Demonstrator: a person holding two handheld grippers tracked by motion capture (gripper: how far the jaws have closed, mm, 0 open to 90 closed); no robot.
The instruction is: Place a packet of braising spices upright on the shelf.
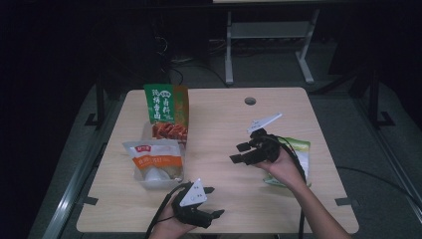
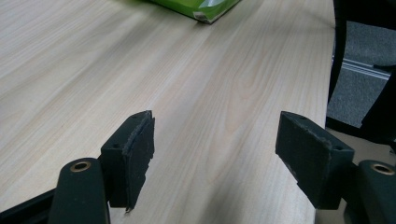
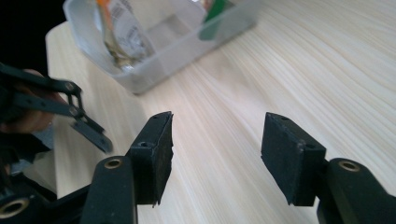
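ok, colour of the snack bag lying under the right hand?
Green and white; the snack bag shows best in the high view, partly covered by the right hand.

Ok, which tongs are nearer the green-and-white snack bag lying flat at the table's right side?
Right. The right tongs hover open just left of the green-and-white snack bag, with that hand over it. The left tongs sit open at the near edge, well apart from it.

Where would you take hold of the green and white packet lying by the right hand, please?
Grip the green and white packet by its far edge, which lies clear of the right hand. It looks flat on the table, so bring the right tongs in low, probably from that side.
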